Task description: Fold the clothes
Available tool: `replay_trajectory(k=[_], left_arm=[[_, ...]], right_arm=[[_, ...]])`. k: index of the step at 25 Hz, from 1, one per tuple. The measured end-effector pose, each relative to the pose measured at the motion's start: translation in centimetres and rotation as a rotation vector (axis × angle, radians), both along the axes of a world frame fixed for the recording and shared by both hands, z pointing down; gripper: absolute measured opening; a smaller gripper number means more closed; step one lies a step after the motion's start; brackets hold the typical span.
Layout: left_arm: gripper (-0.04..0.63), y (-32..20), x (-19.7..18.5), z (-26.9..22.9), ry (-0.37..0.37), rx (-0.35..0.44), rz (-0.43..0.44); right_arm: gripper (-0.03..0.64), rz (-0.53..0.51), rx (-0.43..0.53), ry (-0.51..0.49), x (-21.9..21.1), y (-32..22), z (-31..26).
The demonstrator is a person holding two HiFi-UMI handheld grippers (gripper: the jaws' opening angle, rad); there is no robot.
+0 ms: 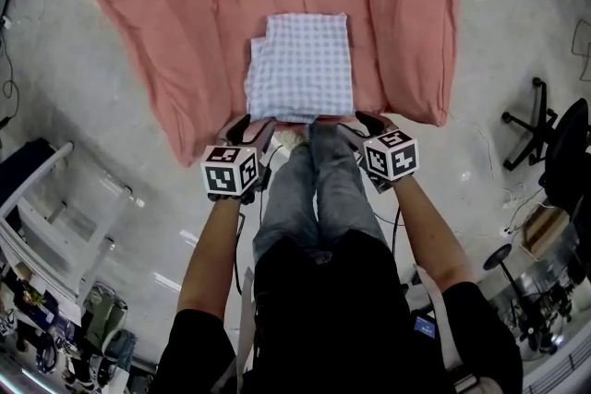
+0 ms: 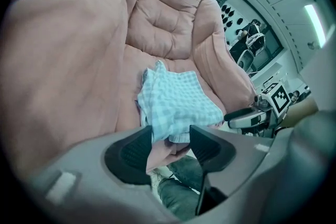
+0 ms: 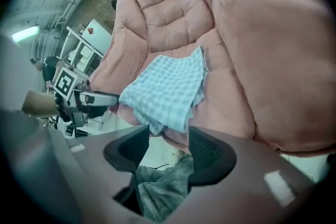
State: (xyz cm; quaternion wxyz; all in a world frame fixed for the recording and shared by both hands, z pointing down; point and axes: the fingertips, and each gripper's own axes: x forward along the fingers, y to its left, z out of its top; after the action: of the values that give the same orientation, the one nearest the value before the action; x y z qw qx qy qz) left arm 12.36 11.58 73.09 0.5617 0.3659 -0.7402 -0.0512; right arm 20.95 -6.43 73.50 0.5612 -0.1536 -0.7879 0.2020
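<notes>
The folded checked cloth [image 1: 301, 65] lies mid-frame on the pink cushion [image 1: 406, 14]. Its lower edge is just above the left gripper [image 1: 251, 129] and right gripper [image 1: 358, 125]. Both are equally near, jaws spread, pinching nothing.

Cushion sides [image 1: 138, 23] hem cloth [image 1: 301, 67] L & R — front open.

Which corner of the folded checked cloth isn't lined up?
The far left corner of the checked cloth in the head view: it steps inward; the others look square.
</notes>
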Motion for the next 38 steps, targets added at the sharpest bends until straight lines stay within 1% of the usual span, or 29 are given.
replay_trajectory(k=[4,7,10,13,15,17,18,21,23,26,29,33,36,38], left_arm=[[0.233,0.6,-0.3,-2.4,-0.028,0.000,-0.025],[0.232,0.5,-0.8,-5.7,-0.048,0.041,-0.055],[0.224,-0.3,-1.7,-10.9,-0.100,0.099,-0.072],[0.200,-1.3,-3.4,-17.1,-0.182,0.167,-0.085],[0.171,-1.9,-4.7,-21.1,-0.247,0.199,-0.083],[0.139,-2.4,-5.8,-24.7,-0.308,0.216,-0.076],[0.136,-2.6,-6.4,-26.5,-0.338,0.222,-0.074],[0.097,-3.0,-8.4,-31.3,-0.435,0.235,-0.084],[0.051,-3.0,-9.6,-34.4,-0.500,0.246,-0.109],[0.021,-2.8,-11.4,-38.5,-0.593,0.271,-0.178],[0.014,-3.1,-12.3,-41.6,-0.659,0.279,-0.231],[0.008,-3.8,-13.0,-45.8,-0.734,0.282,-0.260],[0.008,-3.7,-13.5,-48.8,-0.800,0.283,-0.308],[0.008,-3.4,-13.6,-50.1,-0.841,0.271,-0.345]], right_arm=[[0.223,0.017,-0.004,-0.060,-0.5,-0.2,-3.1],[0.200,0.033,-0.006,-0.126,-1.9,0.2,-6.7],[0.171,0.042,-0.003,-0.215,-3.5,0.6,-12.0],[0.148,0.041,0.004,-0.318,-5.4,0.5,-17.9],[0.132,0.047,0.011,-0.384,-6.7,-0.2,-21.7],[0.121,0.055,0.013,-0.440,-7.9,-1.0,-25.2],[0.117,0.057,0.013,-0.467,-8.5,-1.4,-26.8],[0.100,0.047,0.014,-0.555,-11.0,-2.5,-31.1],[0.070,0.041,0.014,-0.614,-12.4,-3.0,-33.9],[0.055,0.003,-0.006,-0.705,-14.8,-3.0,-38.0],[0.054,-0.043,-0.040,-0.785,-16.3,-3.0,-41.9],[0.051,-0.099,-0.062,-0.874,-17.5,-3.7,-46.3],[0.040,-0.116,-0.076,-0.935,-18.2,-4.7,-48.9],[0.019,-0.117,-0.081,-0.973,-18.4,-5.3,-50.0]])
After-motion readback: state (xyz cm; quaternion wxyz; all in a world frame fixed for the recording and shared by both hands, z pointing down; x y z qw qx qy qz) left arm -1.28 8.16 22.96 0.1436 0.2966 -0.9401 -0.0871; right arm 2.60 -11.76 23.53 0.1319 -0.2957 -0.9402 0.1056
